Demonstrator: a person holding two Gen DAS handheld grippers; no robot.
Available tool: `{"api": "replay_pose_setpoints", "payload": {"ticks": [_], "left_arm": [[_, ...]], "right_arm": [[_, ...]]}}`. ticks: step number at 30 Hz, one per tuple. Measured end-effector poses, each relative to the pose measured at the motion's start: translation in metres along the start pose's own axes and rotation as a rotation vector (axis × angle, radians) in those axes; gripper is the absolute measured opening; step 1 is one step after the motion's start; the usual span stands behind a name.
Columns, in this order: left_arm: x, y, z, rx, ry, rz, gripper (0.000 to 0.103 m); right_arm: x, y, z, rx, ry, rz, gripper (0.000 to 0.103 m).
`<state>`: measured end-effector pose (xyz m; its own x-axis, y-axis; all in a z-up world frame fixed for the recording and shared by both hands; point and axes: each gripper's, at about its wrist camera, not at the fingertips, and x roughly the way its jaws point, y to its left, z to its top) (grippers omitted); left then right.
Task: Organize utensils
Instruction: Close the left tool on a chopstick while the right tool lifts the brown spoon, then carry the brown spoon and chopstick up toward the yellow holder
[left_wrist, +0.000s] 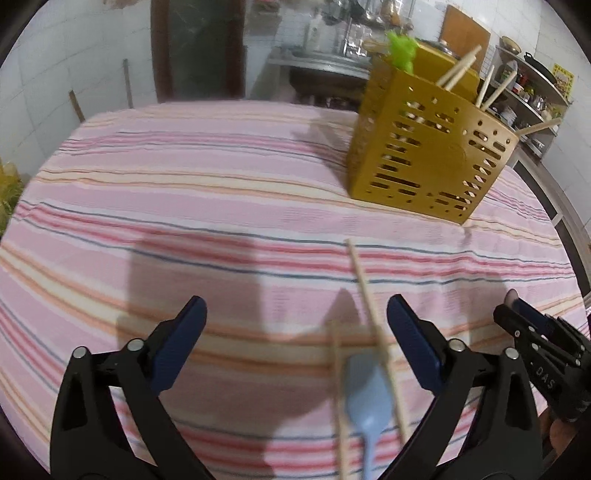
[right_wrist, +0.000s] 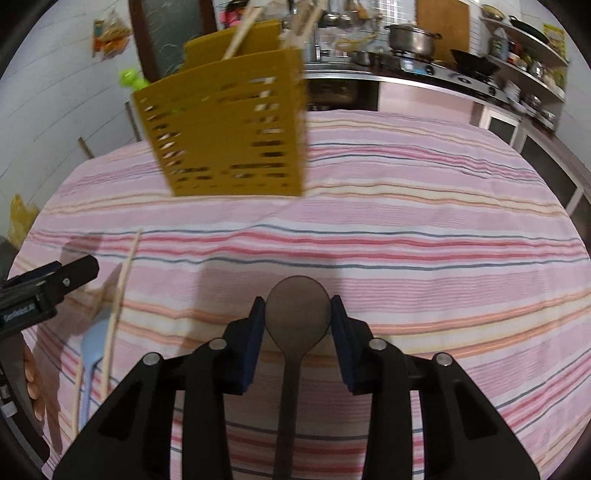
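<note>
Striped-cloth desk (right_wrist: 406, 221) carries a yellow slotted utensil basket (right_wrist: 229, 129) at its far side holding chopsticks, nearer lie a pale blue spoon (left_wrist: 369, 387) and two loose chopsticks (left_wrist: 365, 291) between the wide-spread left gripper (left_wrist: 295, 332), while the right gripper (right_wrist: 298, 314) clamps a dark wooden spoon (right_wrist: 298, 306).

Both wrist views look steeply down, close over the same striped tablecloth (left_wrist: 221, 192), toward the yellow holder (right_wrist: 229, 125).
</note>
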<state>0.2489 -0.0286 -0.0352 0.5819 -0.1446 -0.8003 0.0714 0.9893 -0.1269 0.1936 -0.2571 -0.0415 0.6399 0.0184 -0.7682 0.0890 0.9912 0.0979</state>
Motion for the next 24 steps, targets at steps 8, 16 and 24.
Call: {"api": "replay_pose_setpoints", "payload": {"ticks": [8, 16, 24], "left_arm": [[0.023, -0.035, 0.01, -0.016, 0.087, -0.035, 0.061], [0.03, -0.056, 0.005, 0.054, 0.095, 0.067, 0.043], [0.031, -0.036, 0.011, -0.052, 0.093, 0.012, 0.006]], "right_arm": [[0.007, -0.021, 0.002, 0.041, -0.018, -0.012, 0.036], [0.009, -0.025, -0.002, 0.069, -0.03, 0.007, 0.036], [0.006, -0.027, -0.005, 0.084, -0.046, 0.008, 0.036]]}}
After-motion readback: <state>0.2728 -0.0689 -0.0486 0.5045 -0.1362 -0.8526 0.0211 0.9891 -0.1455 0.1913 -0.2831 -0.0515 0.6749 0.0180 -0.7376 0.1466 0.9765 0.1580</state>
